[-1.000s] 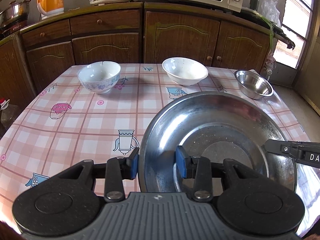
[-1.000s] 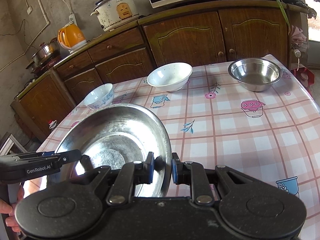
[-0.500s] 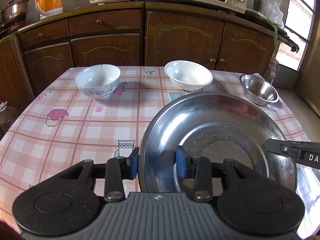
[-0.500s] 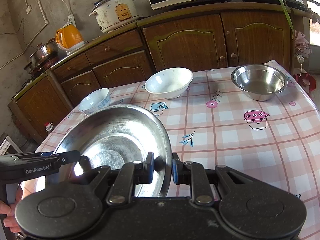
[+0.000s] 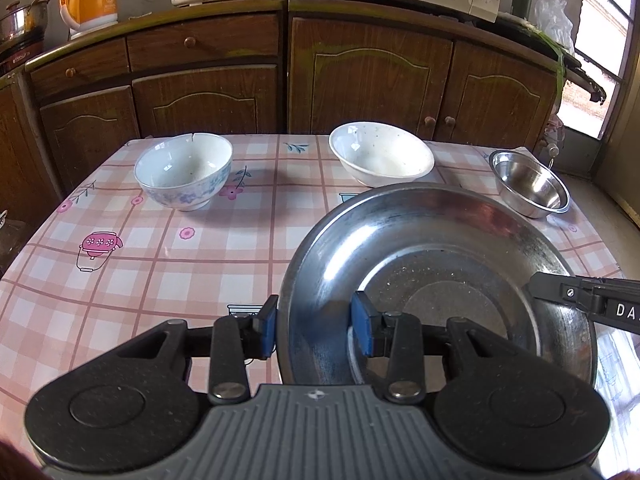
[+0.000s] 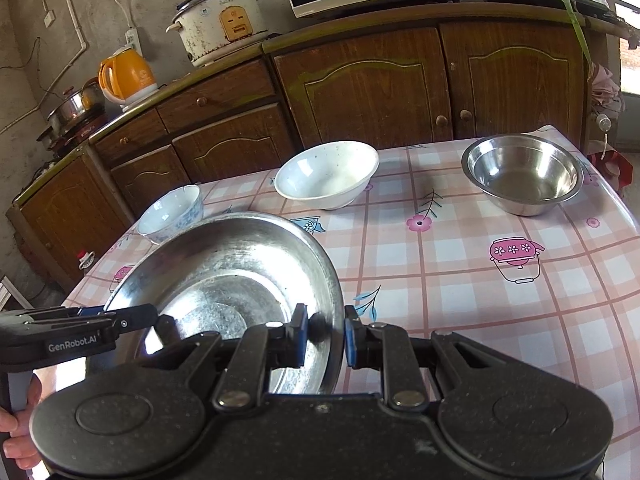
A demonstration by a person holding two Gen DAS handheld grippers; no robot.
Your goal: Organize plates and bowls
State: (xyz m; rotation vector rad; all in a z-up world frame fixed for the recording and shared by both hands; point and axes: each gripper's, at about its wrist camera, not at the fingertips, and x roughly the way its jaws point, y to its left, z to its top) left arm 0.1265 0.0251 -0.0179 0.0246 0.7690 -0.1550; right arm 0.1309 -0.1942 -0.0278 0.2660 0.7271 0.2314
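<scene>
Steel plate (image 5: 440, 280): wide, shallow, thin metal; held over the near part of the table (image 5: 160, 272), tilted a little, its far rim close to the white bowl (image 5: 382, 156).
Handling: judged stiff and fairly light, unbreakable but slick at the sloping rim; the broad span would let it swing from a single grip, so two opposite rim holds suit it best.
Left claw (image 5: 316, 330): narrowly parted, blue pads clamped across the plate's left rim, one pad outside, one inside the dish.
Right claw (image 6: 325, 334): nearly closed, pads pinching the plate's right rim edge-on.
Floral bowl (image 5: 184, 170): ceramic, far left of the table, a chip or crack showing at its far rim; judged fragile.
White bowl: ceramic, far centre, upright and empty; judged heavier and breakable, best taken at the rim.
Steel bowl (image 6: 522, 172): small, far right corner, empty; judged light and sturdy.
Hand (image 6: 18, 432): fingers show at the near left edge of the right wrist view, on the left claw's handle.
Change from the earlier frame: both grips and the plate's tilt look the same; the three bowls and the cupboards (image 5: 360, 80) sit closer and larger in both views, so the plate has been carried toward the far side of the table.
</scene>
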